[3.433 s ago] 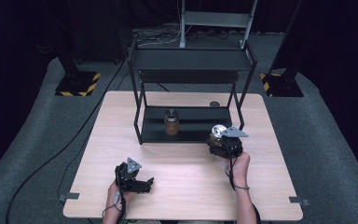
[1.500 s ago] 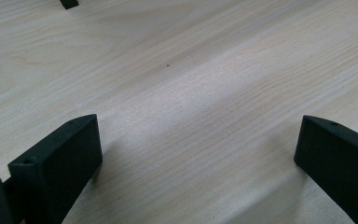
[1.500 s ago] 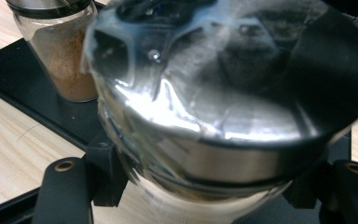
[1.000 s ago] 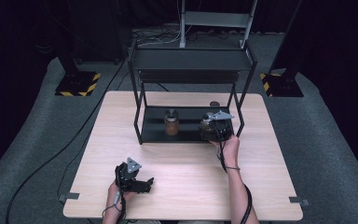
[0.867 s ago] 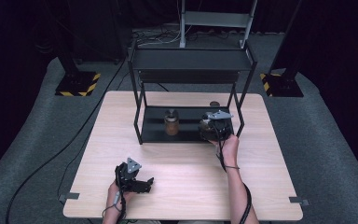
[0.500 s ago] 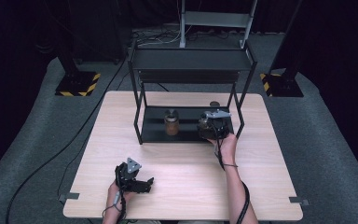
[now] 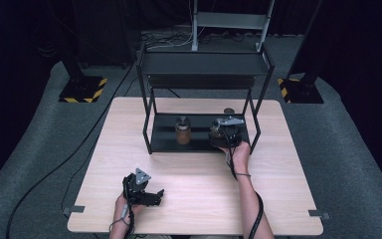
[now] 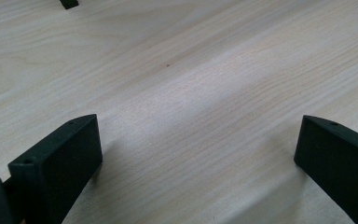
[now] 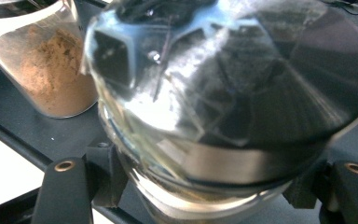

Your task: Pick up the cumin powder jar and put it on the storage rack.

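High view
Table: pale wooden table (image 7: 278, 149); black metal two-tier rack (image 7: 204, 64) stands at its far half.
Right gripper (image 7: 225, 133): reaches onto rack's lower shelf, grey plate on top; a hand (image 7: 238, 152) holds it from the near side.
Left gripper (image 7: 151, 195): rests low on bare wood near the front edge, well apart from rack and from right gripper.
Brown jar: small glass jar of brown powder (image 7: 182, 131) on lower shelf, just left of right gripper, apart from it.

Left gripper view
Jaws: spread wide, nothing btwn them, just bare wood grain of table (image 8: 191, 93). Claw open.

Right gripper view
Jaws: either side of a clear glass jar w/ shiny dark round lid (image 9: 242, 93), pressed to its lower body. Claw gripping that jar.
Jar: tilted toward camera, lid facing up-right; its base is hidden, so can't tell if it touches the shelf.
Brown jar (image 9: 42, 70): up-left of claw, on black shelf (image 9: 23, 135), close beside the held jar.
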`<state>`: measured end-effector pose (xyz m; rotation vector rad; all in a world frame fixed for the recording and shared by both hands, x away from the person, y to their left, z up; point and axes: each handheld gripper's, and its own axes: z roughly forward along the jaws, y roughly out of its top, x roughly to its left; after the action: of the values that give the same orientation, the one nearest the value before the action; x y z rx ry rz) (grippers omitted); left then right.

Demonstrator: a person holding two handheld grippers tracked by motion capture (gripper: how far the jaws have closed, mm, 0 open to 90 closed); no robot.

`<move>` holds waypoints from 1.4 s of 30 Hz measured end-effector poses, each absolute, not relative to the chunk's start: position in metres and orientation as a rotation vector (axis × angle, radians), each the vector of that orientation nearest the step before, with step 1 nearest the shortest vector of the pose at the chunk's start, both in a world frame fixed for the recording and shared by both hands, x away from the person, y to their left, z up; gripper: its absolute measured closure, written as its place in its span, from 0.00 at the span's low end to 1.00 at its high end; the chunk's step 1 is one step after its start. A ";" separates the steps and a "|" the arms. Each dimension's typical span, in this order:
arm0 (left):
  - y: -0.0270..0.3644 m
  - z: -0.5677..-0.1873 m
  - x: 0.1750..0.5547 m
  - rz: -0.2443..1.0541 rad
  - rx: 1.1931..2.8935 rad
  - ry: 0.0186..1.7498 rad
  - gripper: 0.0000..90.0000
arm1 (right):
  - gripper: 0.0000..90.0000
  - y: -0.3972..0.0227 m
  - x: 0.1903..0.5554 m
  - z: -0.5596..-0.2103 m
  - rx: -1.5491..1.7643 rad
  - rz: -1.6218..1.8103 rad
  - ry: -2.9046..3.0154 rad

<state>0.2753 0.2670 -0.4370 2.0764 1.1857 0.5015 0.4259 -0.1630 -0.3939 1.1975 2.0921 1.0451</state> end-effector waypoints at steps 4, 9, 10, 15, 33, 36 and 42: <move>0.267 -0.437 0.275 0.501 2.076 1.186 0.00 | 0.33 -0.162 0.429 -0.396 1.206 1.046 2.088; 0.267 -0.437 0.275 0.501 2.077 1.186 0.01 | 0.33 -0.161 0.431 -0.398 1.207 1.047 2.086; 0.267 -0.437 0.275 0.501 2.077 1.186 0.00 | 0.33 -0.161 0.432 -0.398 1.208 1.049 2.086; 0.267 -0.437 0.275 0.502 2.077 1.186 0.01 | 0.33 -0.160 0.434 -0.399 1.200 1.055 2.083; 0.267 -0.437 0.275 0.501 2.078 1.186 0.01 | 0.33 -0.153 0.442 -0.403 1.203 1.062 2.104; 0.267 -0.437 0.275 0.501 2.079 1.186 0.01 | 0.33 -0.151 0.443 -0.403 1.206 1.054 2.107; 0.267 -0.437 0.275 0.502 2.079 1.185 0.01 | 0.33 -0.155 0.445 -0.405 1.227 1.074 2.104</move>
<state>0.2754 0.2669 -0.4367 2.0786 1.1853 0.5015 0.4448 -0.1545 -0.4053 1.2274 2.1041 1.0742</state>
